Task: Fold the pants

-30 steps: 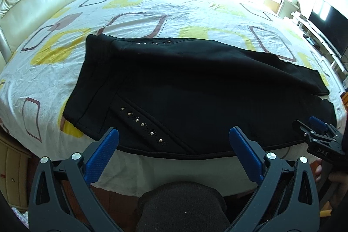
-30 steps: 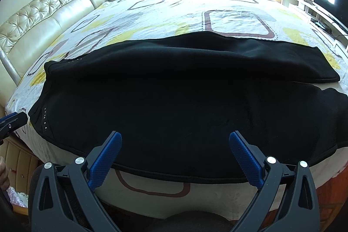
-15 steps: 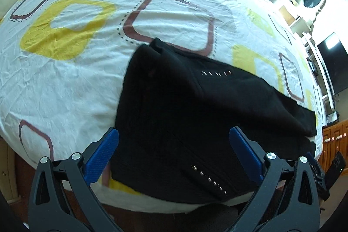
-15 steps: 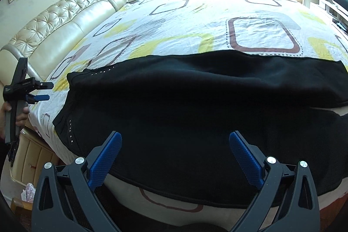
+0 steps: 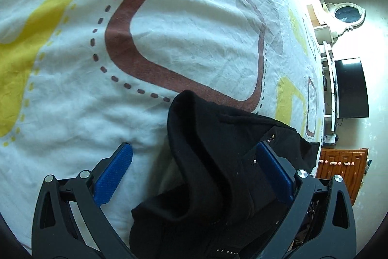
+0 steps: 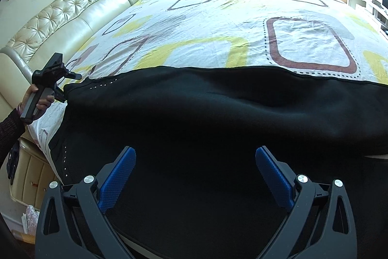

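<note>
Black pants (image 6: 218, 128) with small metal studs lie spread across the near side of the bed, folded lengthwise. In the left wrist view the waist corner of the pants (image 5: 208, 162) bulges up between the open blue pads of my left gripper (image 5: 194, 166). The left gripper also shows in the right wrist view (image 6: 61, 86), held at the far left corner of the pants. My right gripper (image 6: 195, 166) is open and hovers low over the middle of the pants near the front edge.
The bed sheet (image 6: 242, 23) is white with yellow and brown rounded squares. A cream tufted headboard (image 6: 63, 16) stands on the left. A TV (image 5: 351, 89), a white dresser with oval mirror (image 5: 346, 13) and a wooden cabinet (image 5: 339, 169) stand on the right.
My left gripper has swung left and dropped close to the waist corner of the pants, which now sits between its pads. My right gripper has moved in lower over the pants.
</note>
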Tool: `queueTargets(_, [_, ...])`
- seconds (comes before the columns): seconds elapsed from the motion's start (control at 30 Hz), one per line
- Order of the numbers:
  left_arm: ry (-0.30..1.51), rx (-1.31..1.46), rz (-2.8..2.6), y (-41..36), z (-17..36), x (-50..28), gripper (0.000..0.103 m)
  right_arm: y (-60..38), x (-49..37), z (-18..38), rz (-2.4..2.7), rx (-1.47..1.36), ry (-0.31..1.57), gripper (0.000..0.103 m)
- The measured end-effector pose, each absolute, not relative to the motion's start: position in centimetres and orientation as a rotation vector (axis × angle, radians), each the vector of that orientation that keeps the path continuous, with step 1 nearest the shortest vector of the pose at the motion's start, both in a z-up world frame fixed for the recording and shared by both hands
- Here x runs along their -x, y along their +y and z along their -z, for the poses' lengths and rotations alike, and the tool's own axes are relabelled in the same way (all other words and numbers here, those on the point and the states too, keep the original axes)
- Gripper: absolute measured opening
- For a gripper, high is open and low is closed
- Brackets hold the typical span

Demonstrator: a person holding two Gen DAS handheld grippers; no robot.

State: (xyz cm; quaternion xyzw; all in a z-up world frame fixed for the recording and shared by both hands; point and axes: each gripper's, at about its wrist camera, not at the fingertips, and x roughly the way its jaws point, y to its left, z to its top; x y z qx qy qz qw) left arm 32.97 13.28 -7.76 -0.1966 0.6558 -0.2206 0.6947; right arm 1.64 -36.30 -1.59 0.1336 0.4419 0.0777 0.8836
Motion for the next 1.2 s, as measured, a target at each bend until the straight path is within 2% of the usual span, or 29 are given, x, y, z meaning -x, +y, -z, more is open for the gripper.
queueTargets(0.2, [1.463, 0.377, 0.644, 9.7, 6.8, -33.8, 0.101, -36.5, -5.4, 0.9, -0.255, -0.246, 0.919, 0.099])
queueTargets(0.33, [1.449, 0.210, 0.645, 7.3, 7.1, -33.7, 0.101, -36.6, -8.9, 1.0, -0.289, -0.208, 0.950, 0.099])
queueTargets(0.4, [1.475, 0.161, 0.615, 7.1, 8.4, -33.8, 0.101, -36.5, -10.8, 1.0, -0.290, -0.166, 0.968, 0.099])
queueTargets(0.6, [1.404, 0.091, 0.697, 7.5, 8.4, -32.6, 0.101, -35.6, -16.2, 0.7, -0.388, -0.089, 1.001, 0.099])
queueTargets(0.7, [1.440, -0.013, 0.725, 6.5, 8.3, -32.7, 0.101, -34.8, -18.7, 1.4, -0.458, -0.072, 1.048, 0.098])
queueTargets(0.8, [1.447, 0.065, 0.696, 6.8, 8.0, -33.5, 0.101, -33.6, -20.4, 2.6, -0.525, -0.008, 1.112, 0.096])
queueTargets(0.83, [1.433, 0.080, 0.698, 6.9, 7.9, -33.6, 0.098, -33.2, -20.8, 3.0, -0.551, 0.005, 1.140, 0.086])
queueTargets(0.87, [1.413, 0.067, 0.689, 6.9, 7.7, -33.7, 0.085, -32.8, -21.0, 3.4, -0.566, 0.023, 1.167, 0.070])
queueTargets(0.9, [1.391, 0.046, 0.680, 7.0, 7.6, -33.7, 0.076, -32.5, -21.3, 4.1, -0.580, 0.033, 1.203, 0.035])
queueTargets(0.93, [1.376, 0.027, 0.667, 7.1, 7.5, -33.8, 0.058, -32.5, -21.6, 4.6, -0.577, 0.039, 1.235, 0.031])
queueTargets(0.97, [1.370, 0.028, 0.655, 7.4, 7.6, -34.0, 0.043, -32.5, -21.7, 5.0, -0.577, 0.043, 1.248, 0.031])
queueTargets(1.1, [1.357, 0.116, 0.658, 8.8, 7.6, -34.6, 0.023, -32.5, -21.6, 5.1, -0.581, 0.055, 1.259, 0.031])
queueTargets(1.13, [1.341, 0.124, 0.679, 8.7, 7.4, -34.5, 0.015, -32.3, -21.5, 5.1, -0.577, 0.065, 1.261, 0.025])
queueTargets(1.2, [1.297, 0.095, 0.708, 8.4, 6.9, -34.1, 0.011, -31.9, -21.4, 5.1, -0.566, 0.088, 1.263, 0.016])
